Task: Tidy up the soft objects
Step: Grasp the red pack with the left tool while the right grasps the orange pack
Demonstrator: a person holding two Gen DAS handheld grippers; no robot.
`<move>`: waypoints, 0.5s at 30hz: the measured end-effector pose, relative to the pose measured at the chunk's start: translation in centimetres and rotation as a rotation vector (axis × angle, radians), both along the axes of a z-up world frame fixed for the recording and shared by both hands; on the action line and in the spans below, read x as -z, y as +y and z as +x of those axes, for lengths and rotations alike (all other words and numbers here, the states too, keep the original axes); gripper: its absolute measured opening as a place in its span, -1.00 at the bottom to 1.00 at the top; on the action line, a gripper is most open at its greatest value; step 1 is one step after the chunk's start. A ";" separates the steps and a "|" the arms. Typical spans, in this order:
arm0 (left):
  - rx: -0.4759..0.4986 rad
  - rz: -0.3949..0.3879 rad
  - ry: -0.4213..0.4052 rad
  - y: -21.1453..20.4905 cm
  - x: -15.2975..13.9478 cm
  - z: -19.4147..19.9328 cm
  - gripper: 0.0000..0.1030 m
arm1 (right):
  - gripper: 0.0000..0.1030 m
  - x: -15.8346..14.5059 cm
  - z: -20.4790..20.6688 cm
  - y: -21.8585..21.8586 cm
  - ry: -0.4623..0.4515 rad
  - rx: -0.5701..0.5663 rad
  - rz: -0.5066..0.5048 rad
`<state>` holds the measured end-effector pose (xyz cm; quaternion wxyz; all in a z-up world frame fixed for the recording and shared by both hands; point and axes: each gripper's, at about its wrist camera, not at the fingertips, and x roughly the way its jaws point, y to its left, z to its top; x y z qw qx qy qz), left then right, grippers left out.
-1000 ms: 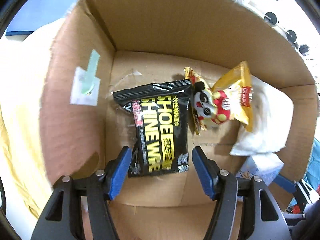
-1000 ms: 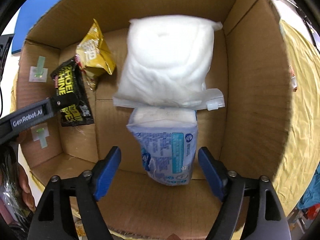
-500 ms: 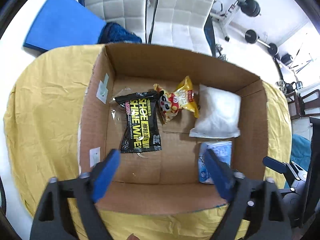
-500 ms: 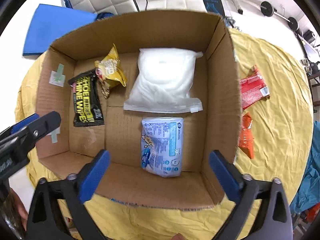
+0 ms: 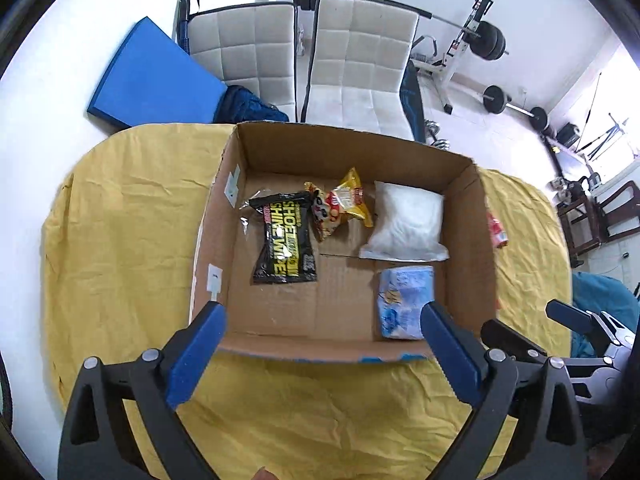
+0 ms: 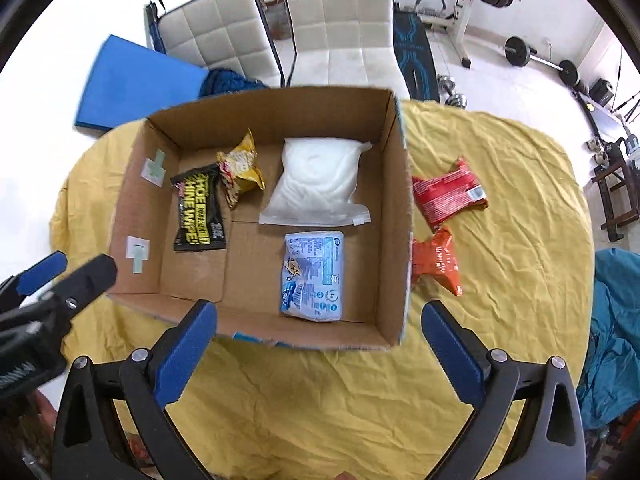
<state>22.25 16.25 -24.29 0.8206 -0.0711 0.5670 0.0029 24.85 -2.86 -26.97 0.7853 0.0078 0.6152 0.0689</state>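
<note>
Soft packets, 4 of them, lie flat on the floor of the cardboard box (image 6: 400,216): black shoe wipes pouch (image 6: 199,213) at the left wall, yellow snack bag (image 6: 242,166) touching its top corner, white padded bag (image 6: 316,182) toward the right wall, blue tissue pack (image 6: 313,276) just in front of the white bag. Laid side by side, nothing stacked; reads as a sorted single layer, likely so each stays reachable.

2 packets are not yet boxed: red packet (image 6: 448,194) and orange packet (image 6: 438,260), both on the yellow cloth (image 6: 500,280) just outside the box's right wall. My guess is these are next, and the right side is the nearer one for them.

Left gripper (image 5: 320,354): jaws wide apart, empty, held above the near rim of the box. Right gripper (image 6: 316,350): jaws wide apart, empty, above the near rim too, toward the right half.

Hard to see:
- In the left wrist view, the right wall hides the orange packet and all but a sliver of the red one.
- Printing on the tissue pack and snack bag too small to read.
- Left gripper blurred at the right view's left edge.
- Contents of the white bag unclear.
</note>
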 end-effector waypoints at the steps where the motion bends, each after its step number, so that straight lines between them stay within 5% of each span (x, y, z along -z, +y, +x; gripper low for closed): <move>1: -0.001 -0.006 -0.008 -0.1 -0.5 -0.5 0.93 | 1.00 -0.7 -0.5 -0.1 -0.016 -0.002 -0.004; 15: -0.047 0.003 -0.091 -0.2 -6.4 -4.3 0.93 | 1.00 -8.4 -5.3 -2.0 -0.141 -0.016 0.051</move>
